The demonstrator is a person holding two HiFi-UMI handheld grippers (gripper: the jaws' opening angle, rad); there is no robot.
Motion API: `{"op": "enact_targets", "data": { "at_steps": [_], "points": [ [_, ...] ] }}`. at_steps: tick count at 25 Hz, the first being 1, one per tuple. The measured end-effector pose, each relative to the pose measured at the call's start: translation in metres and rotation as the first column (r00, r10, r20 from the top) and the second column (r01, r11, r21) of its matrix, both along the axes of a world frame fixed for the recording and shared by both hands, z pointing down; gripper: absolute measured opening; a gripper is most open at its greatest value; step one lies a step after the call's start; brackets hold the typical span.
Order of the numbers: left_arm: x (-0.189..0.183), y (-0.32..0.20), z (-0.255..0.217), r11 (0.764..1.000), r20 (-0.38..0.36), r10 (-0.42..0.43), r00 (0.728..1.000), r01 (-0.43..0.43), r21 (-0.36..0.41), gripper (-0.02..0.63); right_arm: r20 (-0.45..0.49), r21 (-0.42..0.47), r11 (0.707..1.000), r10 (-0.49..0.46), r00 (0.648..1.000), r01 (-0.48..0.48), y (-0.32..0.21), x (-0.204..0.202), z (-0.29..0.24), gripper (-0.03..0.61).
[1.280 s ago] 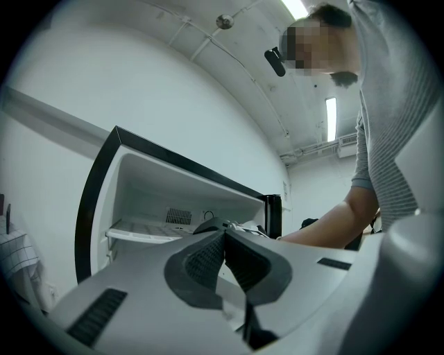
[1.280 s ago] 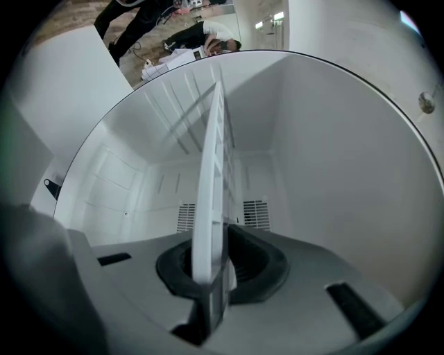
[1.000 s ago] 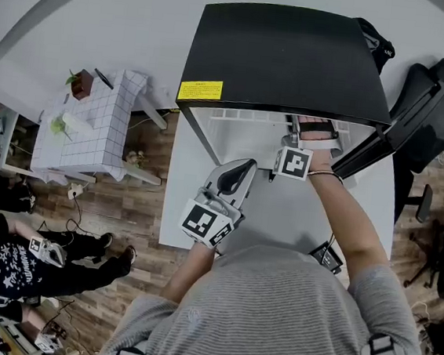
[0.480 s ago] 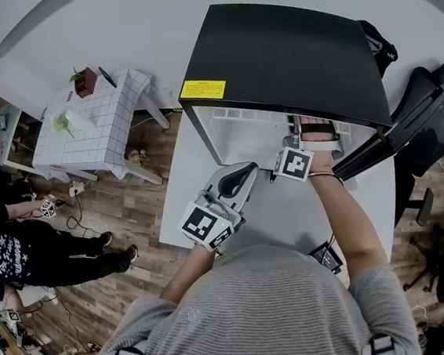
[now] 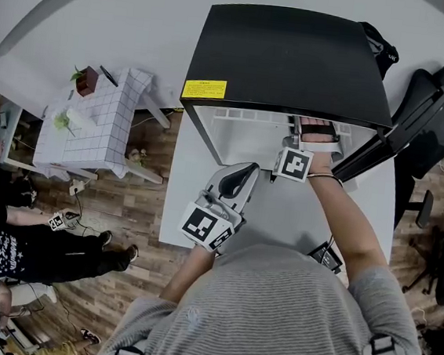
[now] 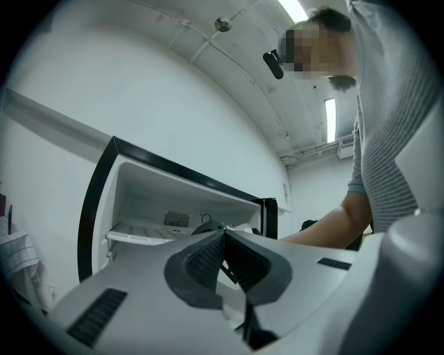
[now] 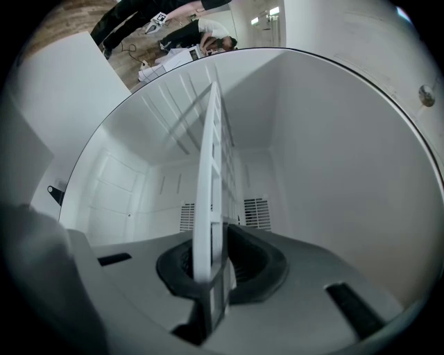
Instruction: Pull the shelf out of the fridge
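Right gripper (image 7: 211, 281) pinches shelf (image 7: 208, 159) edge inside fridge (image 5: 290, 58), at 12 o'clock.
We'd pull straight toward 6, shelf level, no twisting; left gripper (image 6: 223, 256) pressed together, empty.

No legible text (yellow label (image 5: 200, 90) unreadable)

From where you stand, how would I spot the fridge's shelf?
Find the black-topped fridge, standing open. Inside its white interior, the shelf is the thin white rack clamped at its front edge by the right gripper. Unlike the smooth walls, it is an open grid of bars.
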State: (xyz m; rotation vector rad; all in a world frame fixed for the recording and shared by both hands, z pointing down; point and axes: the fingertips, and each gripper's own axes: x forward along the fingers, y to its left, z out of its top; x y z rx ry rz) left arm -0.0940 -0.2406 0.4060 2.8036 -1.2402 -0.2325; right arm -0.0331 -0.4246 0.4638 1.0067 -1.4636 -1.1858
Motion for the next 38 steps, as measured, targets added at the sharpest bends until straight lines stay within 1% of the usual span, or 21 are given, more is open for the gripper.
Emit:
{"op": "enact_targets", "data": {
  "at_steps": [3,8,14,22,38],
  "points": [
    [-0.001,0.001,0.0,1.0,-0.001,-0.002,1.0,0.002,-0.001,0.011,0.001,0.004,1.0,0.001,1.0,-0.001,0.001,0.0,-0.002,0.032],
    [0.001,0.004,0.003,1.0,0.0,-0.002,1.0,0.002,-0.001,0.011,0.014,0.02,1.0,-0.022,1.0,0.022,0.019,0.0,-0.001,0.031],
    [0.003,0.008,0.001,1.0,0.0,0.008,1.0,-0.008,0.002,0.012,0.012,0.012,1.0,-0.017,1.0,0.016,0.021,-0.001,-0.003,0.032],
    [-0.003,0.008,-0.003,1.0,-0.004,-0.013,1.0,0.013,0.005,0.012,0.022,-0.002,1.0,-0.018,1.0,0.018,0.03,-0.001,-0.001,0.032],
    [-0.003,0.014,-0.011,1.0,-0.012,-0.014,1.0,0.015,0.021,0.011,0.038,0.004,0.999,-0.042,0.998,0.042,0.061,-0.003,-0.002,0.032]
  ]
}}
